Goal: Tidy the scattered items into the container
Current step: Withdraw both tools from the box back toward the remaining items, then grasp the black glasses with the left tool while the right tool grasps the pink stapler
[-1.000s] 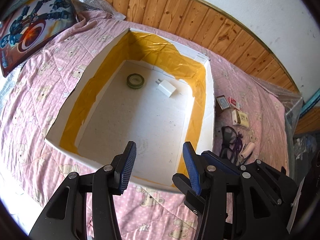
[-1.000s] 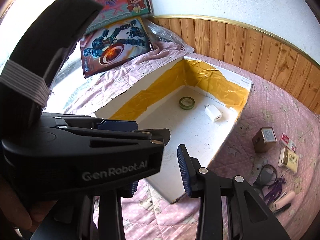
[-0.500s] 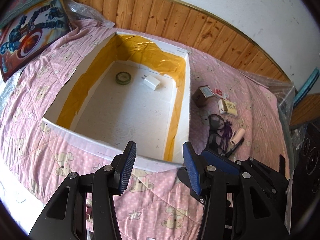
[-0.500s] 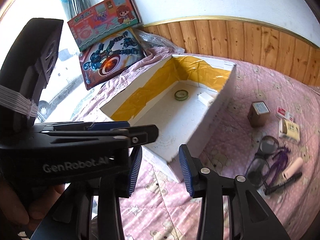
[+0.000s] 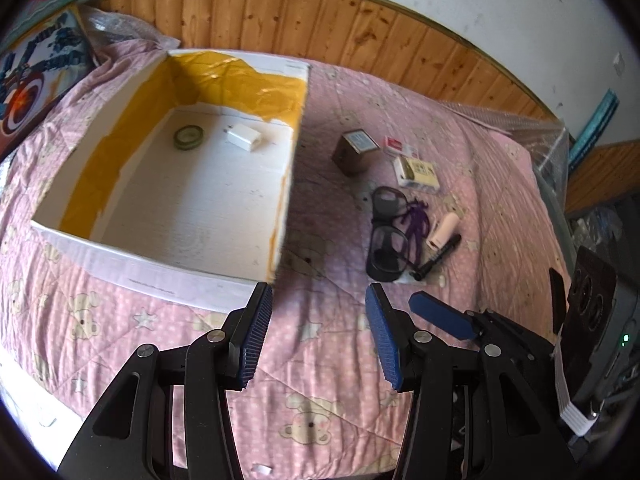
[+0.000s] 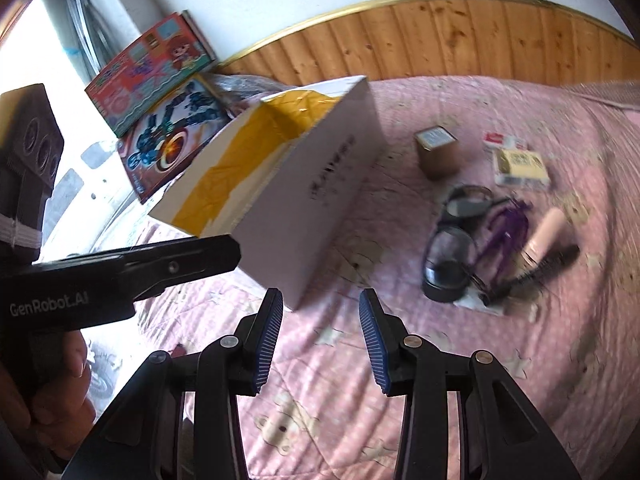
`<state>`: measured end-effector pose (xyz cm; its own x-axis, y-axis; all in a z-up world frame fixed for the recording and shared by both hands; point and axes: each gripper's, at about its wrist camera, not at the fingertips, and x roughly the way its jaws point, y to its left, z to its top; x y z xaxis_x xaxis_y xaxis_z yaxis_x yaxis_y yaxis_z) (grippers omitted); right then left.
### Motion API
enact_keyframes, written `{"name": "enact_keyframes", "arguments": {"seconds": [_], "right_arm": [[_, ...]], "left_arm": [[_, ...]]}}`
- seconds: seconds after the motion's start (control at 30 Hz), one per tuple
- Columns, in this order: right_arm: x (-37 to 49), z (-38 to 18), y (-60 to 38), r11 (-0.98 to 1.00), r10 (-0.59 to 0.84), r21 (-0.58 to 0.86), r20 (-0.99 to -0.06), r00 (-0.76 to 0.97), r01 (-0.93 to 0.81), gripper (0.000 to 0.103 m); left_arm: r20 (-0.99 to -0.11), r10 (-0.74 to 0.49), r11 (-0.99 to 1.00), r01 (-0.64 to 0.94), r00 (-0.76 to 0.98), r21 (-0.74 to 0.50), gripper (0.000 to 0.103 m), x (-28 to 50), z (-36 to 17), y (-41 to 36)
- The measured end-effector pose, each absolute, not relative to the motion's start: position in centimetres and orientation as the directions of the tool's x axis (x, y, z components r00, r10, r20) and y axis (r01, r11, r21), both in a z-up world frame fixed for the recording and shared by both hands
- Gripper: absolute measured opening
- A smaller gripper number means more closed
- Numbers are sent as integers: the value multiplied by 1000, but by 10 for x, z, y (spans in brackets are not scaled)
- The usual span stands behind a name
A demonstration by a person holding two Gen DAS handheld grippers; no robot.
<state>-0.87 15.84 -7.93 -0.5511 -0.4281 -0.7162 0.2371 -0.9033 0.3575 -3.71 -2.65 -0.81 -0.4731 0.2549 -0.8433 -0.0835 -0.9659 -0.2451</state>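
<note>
Both the left gripper point(image 5: 316, 332) and the right gripper point(image 6: 320, 336) are hovering over the pink bed quilt point(image 5: 320, 360) with fingers spread, holding nothing. The white box point(image 5: 192, 280) is sitting on the left, containing a tape roll point(image 5: 188, 137) and charger point(image 5: 243, 138); glasses point(image 5: 386, 236), marker point(image 5: 438, 257) and small cartons point(image 5: 418, 172) are lying scattered to its right.

From my right wrist view the white box point(image 6: 312, 184) turns its near wall to me, so its floor and whatever lies inside are hidden. The heap at about three o'clock is smeared by motion blur: I cannot separate the glasses point(image 6: 452, 248) from the purple cord point(image 6: 504, 232), and the print on the yellow packet point(image 6: 520, 166) is unreadable. In my left wrist view the poster point(image 5: 28, 84) at ten o'clock is cut by the frame edge.
</note>
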Motion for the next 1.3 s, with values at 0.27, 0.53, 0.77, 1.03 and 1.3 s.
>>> {"name": "enact_keyframes", "arguments": {"seconds": [0.27,0.53,0.77,1.03,1.3], "right_arm": [[-7,-102,218,-895,-396,441,-719,-571,66,42],[-14,-121,270,-839,-399,539,-702,-589,-74,42],[-28,-135,300,-776,-409,607,-692,-596,-173,42],[-56,-133,318,-793,-357,574,-709,-608,-203,42],[-93,-143,324,-841,-270,484,-762,-589,-240,49]], "left_arm": [[-859,290,-956,-165,-422,-242,51,-51,-24,24],[-875,301,-949,-211,-378,-235,51,-83,-46,64],[-889,296,-949,-218,-351,-230,51,-116,-64,81],[-899,277,-955,-205,-340,-216,51,-155,-83,98],[-922,239,-967,-159,-305,-198,51,-184,-116,96]]}}
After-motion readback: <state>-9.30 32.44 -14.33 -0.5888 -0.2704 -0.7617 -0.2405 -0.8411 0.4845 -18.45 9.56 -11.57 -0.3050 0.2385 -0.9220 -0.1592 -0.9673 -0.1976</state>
